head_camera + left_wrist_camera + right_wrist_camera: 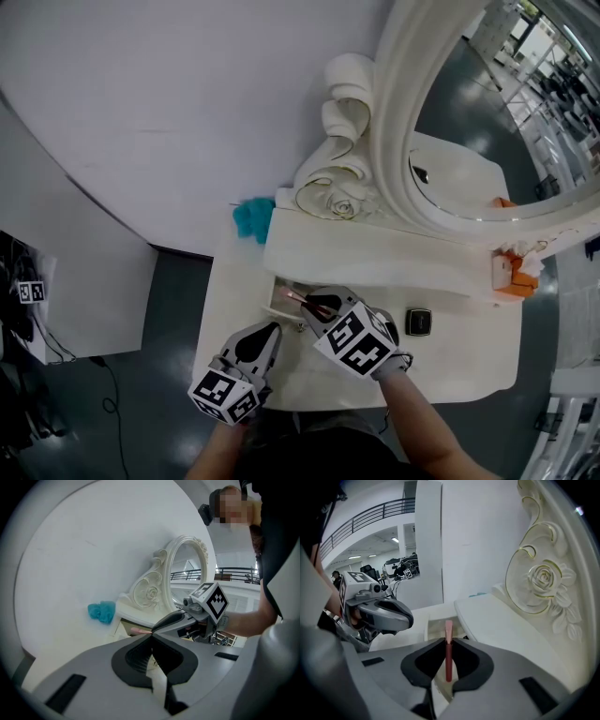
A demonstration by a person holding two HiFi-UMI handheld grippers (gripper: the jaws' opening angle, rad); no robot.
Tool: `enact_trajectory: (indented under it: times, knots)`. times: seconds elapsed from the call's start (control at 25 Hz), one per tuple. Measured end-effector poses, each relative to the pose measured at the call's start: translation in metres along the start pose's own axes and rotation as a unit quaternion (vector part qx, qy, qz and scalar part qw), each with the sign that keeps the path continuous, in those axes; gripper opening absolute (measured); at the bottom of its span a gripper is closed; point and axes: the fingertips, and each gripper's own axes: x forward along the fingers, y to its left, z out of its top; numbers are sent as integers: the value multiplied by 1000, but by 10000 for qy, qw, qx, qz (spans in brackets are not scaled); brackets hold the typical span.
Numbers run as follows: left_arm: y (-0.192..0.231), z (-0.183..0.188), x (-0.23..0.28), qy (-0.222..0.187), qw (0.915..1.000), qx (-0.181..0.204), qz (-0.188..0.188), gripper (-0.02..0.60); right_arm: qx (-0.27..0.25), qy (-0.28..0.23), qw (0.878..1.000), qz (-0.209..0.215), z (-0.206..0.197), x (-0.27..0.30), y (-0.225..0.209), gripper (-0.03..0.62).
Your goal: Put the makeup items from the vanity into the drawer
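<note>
Right gripper [448,641]: was clamped on a thin pink stick [448,658], jaws nearly together with the stick upright between the pads, its pale tip poking past them

Left gripper [151,637]: was closed tip to tip with nothing between the jaws, at the lower left of the head view just beside the right one

Where the stick was: at the lower middle of the head view, over the open drawer [277,292] and not yet resting in it

Drawer: was pulled out of the vanity [469,361] front, a shallow pale tray below the shelf edge

How the stick would likely handle: light, stiff and smooth, so it could swivel or slide in the pads; probably a lip product with a cap that may pull off

Where to take hold: judged best across the middle of the barrel, as it was held here, not at the pale tip

Other items: a small black compact [418,322] lay on the top to the right of the grippers; a teal thing [251,217] sat at the upper left edge; an orange box [514,274] stood at the far right under the mirror [403,141]

Hard to make out: the drawer's inside was mostly covered by the right gripper in the head view; the stick's lower end was lost behind the jaws; what the teal thing was could not be told
</note>
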Motion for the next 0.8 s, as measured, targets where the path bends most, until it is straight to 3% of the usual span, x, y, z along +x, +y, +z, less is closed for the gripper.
enact_trajectory:
  times: [0.8]
  knots:
    - [0, 1, 9, 8, 10000, -22, -50, 14, 155, -83, 9998, 106, -3, -3, -2, 57]
